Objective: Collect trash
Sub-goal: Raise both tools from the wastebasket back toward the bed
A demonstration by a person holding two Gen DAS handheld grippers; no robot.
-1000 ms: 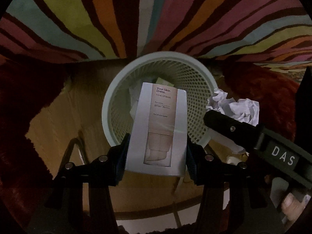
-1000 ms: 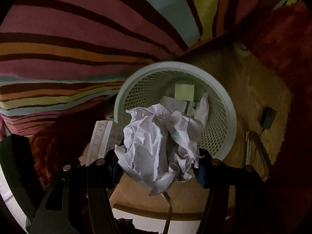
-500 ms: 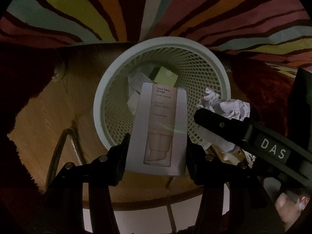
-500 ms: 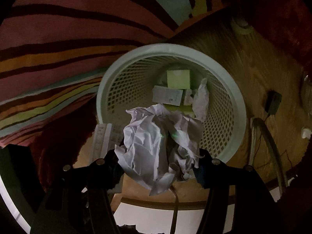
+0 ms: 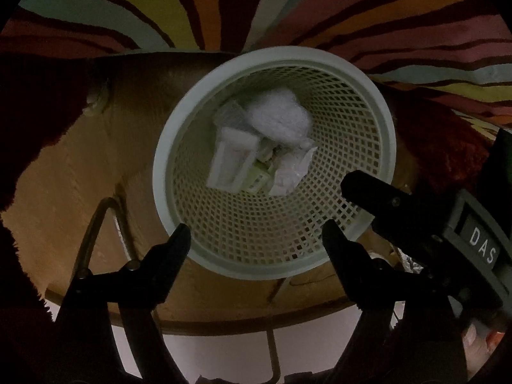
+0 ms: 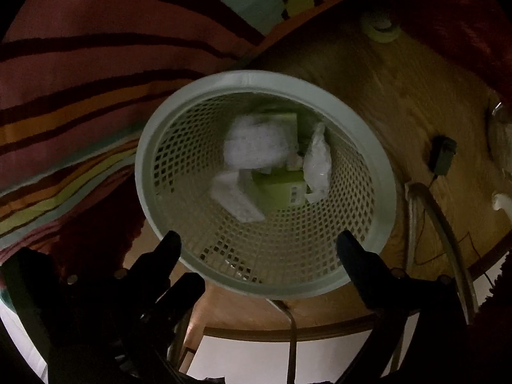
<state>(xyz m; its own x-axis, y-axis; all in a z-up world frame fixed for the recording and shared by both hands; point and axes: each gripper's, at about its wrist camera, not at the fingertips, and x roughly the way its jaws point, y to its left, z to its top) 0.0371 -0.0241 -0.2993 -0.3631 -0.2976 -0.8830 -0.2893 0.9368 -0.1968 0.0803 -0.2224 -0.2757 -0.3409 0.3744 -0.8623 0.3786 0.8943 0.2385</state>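
Observation:
A pale green mesh wastebasket stands on the wooden floor, also in the right wrist view. Inside it lie the white cosmetic box, the crumpled paper ball and other scraps. In the right wrist view the paper ball and the box look blurred. My left gripper is open and empty above the basket's near rim. My right gripper is open and empty above the basket too; its finger shows at right in the left wrist view.
A striped multicolour rug lies beyond the basket, and a dark red shaggy rug beside it. A cable and small black adapter lie on the wood floor to the right. A metal tube frame runs near the basket.
Both grippers opened. The cosmetic box dropped from the left one and the paper ball from the right one into the basket. Both grippers moved further over the basket.

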